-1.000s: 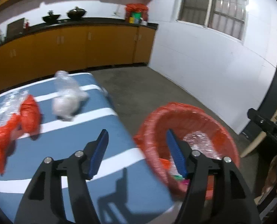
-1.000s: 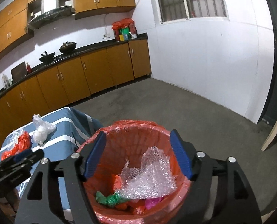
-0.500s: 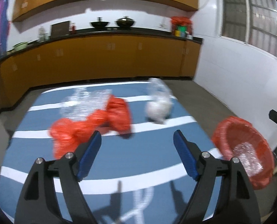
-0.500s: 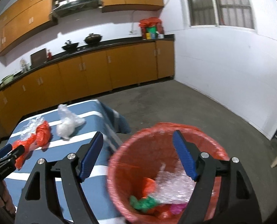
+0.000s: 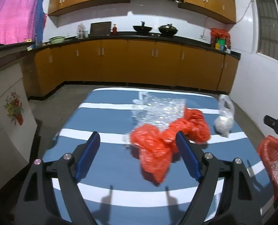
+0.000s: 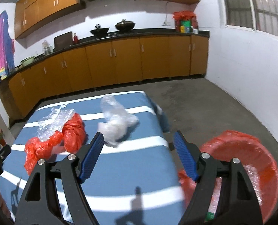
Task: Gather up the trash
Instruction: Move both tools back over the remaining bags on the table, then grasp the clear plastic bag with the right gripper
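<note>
On the blue striped table [image 5: 101,123] lie a crumpled red plastic bag [image 5: 157,150], a sheet of bubble wrap [image 5: 157,108] behind it, and a clear bag with white stuff [image 5: 224,120] to the right. My left gripper [image 5: 137,134] hovers just short of the red bag, its jaws opening, gripping nothing. The right gripper [image 6: 138,134] stands open and empty over the table's right side, close behind the clear bag [image 6: 116,125], with the red bag [image 6: 64,138] to its left. The red-lined trash basket [image 6: 251,159] sits off the table's right edge with bubble wrap inside.
Orange cabinets with a dark counter [image 5: 139,37] run along the far wall. A white cabinet with a flower sticker [image 5: 7,121] stands left of the table. Grey floor [image 6: 204,103] lies beyond the table's right edge, up to a white wall.
Both views have swung left, away from the trash basket and onto the table. The left jaws stand wider than before. The red bag now lies straight ahead of the left gripper.
</note>
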A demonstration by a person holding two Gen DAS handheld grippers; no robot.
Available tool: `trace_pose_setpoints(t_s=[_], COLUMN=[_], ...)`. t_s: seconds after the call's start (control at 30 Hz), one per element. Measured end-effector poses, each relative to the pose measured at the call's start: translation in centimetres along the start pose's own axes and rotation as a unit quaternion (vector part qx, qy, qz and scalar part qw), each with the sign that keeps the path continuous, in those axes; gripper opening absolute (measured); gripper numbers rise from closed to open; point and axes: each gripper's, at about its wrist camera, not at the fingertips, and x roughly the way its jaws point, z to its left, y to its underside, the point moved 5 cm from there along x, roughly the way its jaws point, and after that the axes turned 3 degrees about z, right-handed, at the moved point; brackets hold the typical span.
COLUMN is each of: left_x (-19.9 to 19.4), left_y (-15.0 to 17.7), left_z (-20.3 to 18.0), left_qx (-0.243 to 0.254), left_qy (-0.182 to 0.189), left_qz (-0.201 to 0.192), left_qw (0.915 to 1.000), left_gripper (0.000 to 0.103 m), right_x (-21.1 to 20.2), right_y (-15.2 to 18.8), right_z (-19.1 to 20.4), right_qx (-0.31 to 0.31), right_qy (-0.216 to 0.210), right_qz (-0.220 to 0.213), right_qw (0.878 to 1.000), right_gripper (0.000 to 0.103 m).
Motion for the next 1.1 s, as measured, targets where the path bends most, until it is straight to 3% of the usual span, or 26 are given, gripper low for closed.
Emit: trace_pose_setpoints(t_s=[0.23,0.5,0.7,0.8,0.87,0.97,1.1], left_x=[1.1,2.4,3.2,3.4,3.6,4.0,5.2], left_y=[-0.1,-0.4,-0.3,-0.4,-0.4,-0.5,-0.4], left_z=[1.8,1.8,0.9,0.1,-0.5,-1.8,-3.5], left_qx=[-0.010,-0.014,-0.006,-0.001,0.005,0.015,0.025], left_qy=[-0.012,-0.001,0.011,0.019,0.026,0.037,0.044], left_qz=[-0.004,-0.004,-0.003,-0.003,-0.002,0.003,0.023], left_qw=[0.9999,0.9999,0.9999,0.9998,0.9997,0.9992,0.9985], left_gripper=[0.082,0.085,0.085,0.085,0.085,0.085,0.085], right_x=[6.1,10.4,12.0,12.6,12.6,11.6,10.0], right_y=[-0.5,-0.8,-0.7,-0.3,0.3,0.8,1.7], right_z=[3.2,3.3,3.8,4.5,4.7,4.5,3.8], right_qx=[-0.008,0.011,0.017,-0.001,-0.006,-0.008,-0.008], right_qy=[0.009,0.050,0.038,0.029,0.019,0.009,0.000], right_qz=[0.027,0.058,0.090,0.109,0.122,0.122,0.119], right_qw=[1.000,0.997,0.995,0.994,0.992,0.993,0.993], right_gripper=[0.076,0.076,0.075,0.060,0.043,0.036,0.034])
